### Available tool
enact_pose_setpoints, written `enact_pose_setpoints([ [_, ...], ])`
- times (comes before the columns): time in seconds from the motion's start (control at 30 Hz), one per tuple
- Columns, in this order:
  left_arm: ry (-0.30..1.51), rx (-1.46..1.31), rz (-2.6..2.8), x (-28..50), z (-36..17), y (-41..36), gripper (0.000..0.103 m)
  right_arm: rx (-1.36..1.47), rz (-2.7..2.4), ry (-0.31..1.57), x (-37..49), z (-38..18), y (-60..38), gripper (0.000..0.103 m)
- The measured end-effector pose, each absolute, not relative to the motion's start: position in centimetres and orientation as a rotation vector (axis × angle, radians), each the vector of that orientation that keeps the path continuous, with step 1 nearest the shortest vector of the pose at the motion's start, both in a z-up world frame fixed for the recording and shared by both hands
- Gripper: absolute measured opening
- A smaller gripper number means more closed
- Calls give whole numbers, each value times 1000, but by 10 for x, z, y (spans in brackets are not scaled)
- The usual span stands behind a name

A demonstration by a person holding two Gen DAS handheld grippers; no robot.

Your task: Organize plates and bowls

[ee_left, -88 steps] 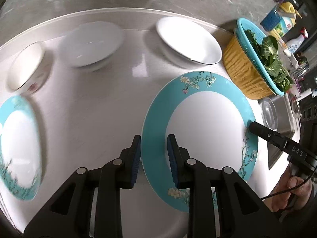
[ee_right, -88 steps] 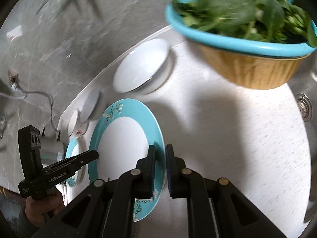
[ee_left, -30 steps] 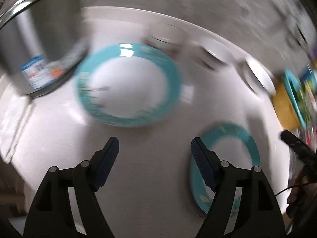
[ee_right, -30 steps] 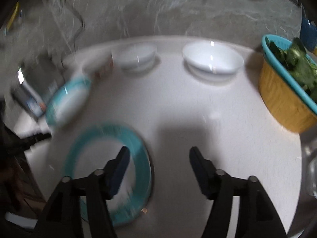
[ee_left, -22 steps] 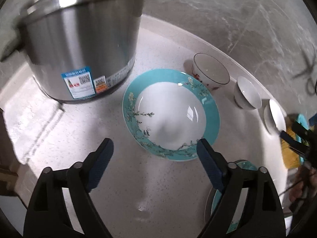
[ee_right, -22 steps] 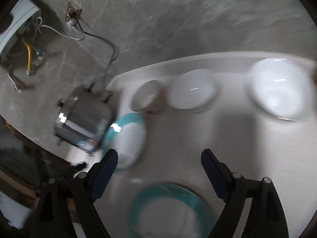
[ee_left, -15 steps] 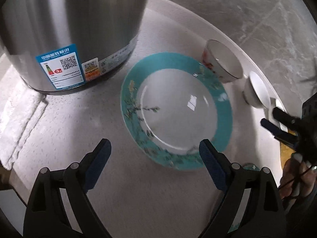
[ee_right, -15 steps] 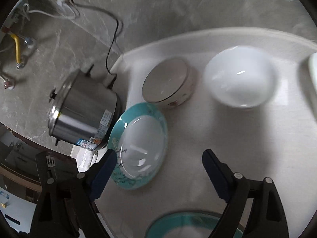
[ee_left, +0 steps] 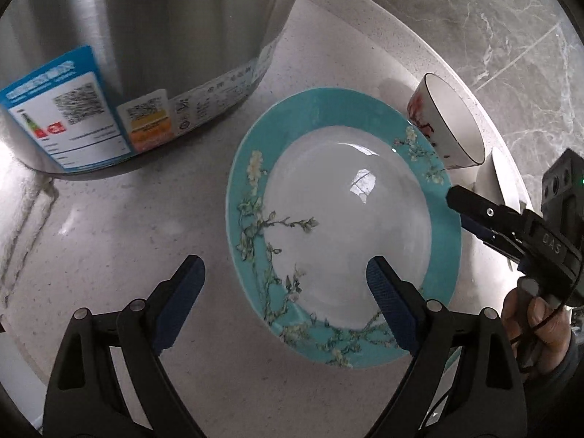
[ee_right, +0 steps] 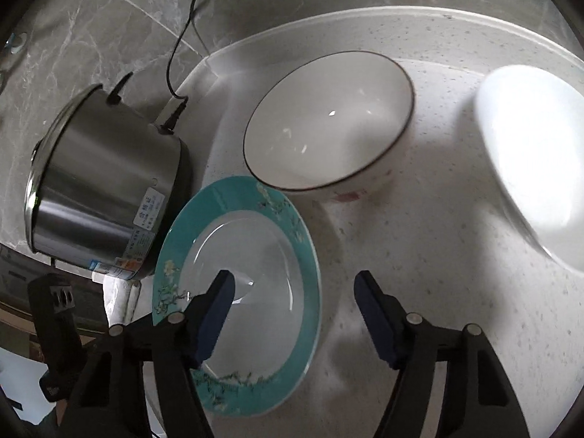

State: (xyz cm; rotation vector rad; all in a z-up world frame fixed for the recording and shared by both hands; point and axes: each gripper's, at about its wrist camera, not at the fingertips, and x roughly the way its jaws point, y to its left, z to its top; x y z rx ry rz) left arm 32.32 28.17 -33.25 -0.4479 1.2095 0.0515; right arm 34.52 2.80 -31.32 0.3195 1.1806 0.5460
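A teal-rimmed plate with blossom branches (ee_left: pixel 343 226) lies flat on the white counter; it also shows in the right wrist view (ee_right: pixel 241 288). My left gripper (ee_left: pixel 284 277) is open and empty, its fingers straddling the plate's near left rim. My right gripper (ee_right: pixel 292 292) is open and empty, straddling the plate's right rim; it shows at the right of the left wrist view (ee_left: pixel 474 215). A floral bowl with a dark rim (ee_right: pixel 328 124) stands just behind the plate, also in the left wrist view (ee_left: pixel 445 124). A plain white bowl (ee_right: pixel 533 168) sits right of it.
A steel pot with labels (ee_left: pixel 138 47) stands close to the plate's left, also in the right wrist view (ee_right: pixel 102 197), with a power cord (ee_right: pixel 182 36) running up the marble wall. The counter's front edge (ee_right: pixel 120 292) lies at the left.
Both grippers left the first teal plate, opened wide and swung left. They have closed in on the second teal plate beside the pot, one on each side.
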Motion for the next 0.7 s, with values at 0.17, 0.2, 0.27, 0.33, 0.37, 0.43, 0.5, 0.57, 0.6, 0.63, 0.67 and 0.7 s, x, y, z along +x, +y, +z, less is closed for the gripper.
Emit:
enact_pose_setpoints([
  [0.17,1198,-438,61,329,-337,279,80,252,550,1205,349,-317,35,55],
  [0.2,1201,-434,65,330,-338,279,72,239,546,1210,349,-319,38,54],
  [0.27,1191,-420,74,330,-338,279,72,231,549,1208,349,-320,40,52],
  [0.33,1183,-414,77,332,-339,279,63,222,548,1206,349,-320,42,49],
  [0.37,1180,-412,76,333,-339,278,58,216,548,1205,350,-320,43,47],
  [0.43,1177,-391,91,336,-340,277,42,179,531,1203,351,-320,45,33],
  [0.5,1171,-376,100,339,-341,277,36,164,508,1207,353,-320,43,23],
  [0.57,1173,-371,104,341,-341,280,25,193,495,1217,355,-323,36,17],
  [0.6,1176,-374,102,342,-341,282,21,198,493,1218,355,-323,34,17],
  [0.63,1180,-368,101,344,-342,282,20,187,490,1216,355,-322,34,17],
  [0.67,1180,-364,100,344,-342,282,20,173,483,1213,353,-322,36,17],
  [0.7,1180,-361,100,345,-342,282,20,161,475,1211,352,-321,37,17],
])
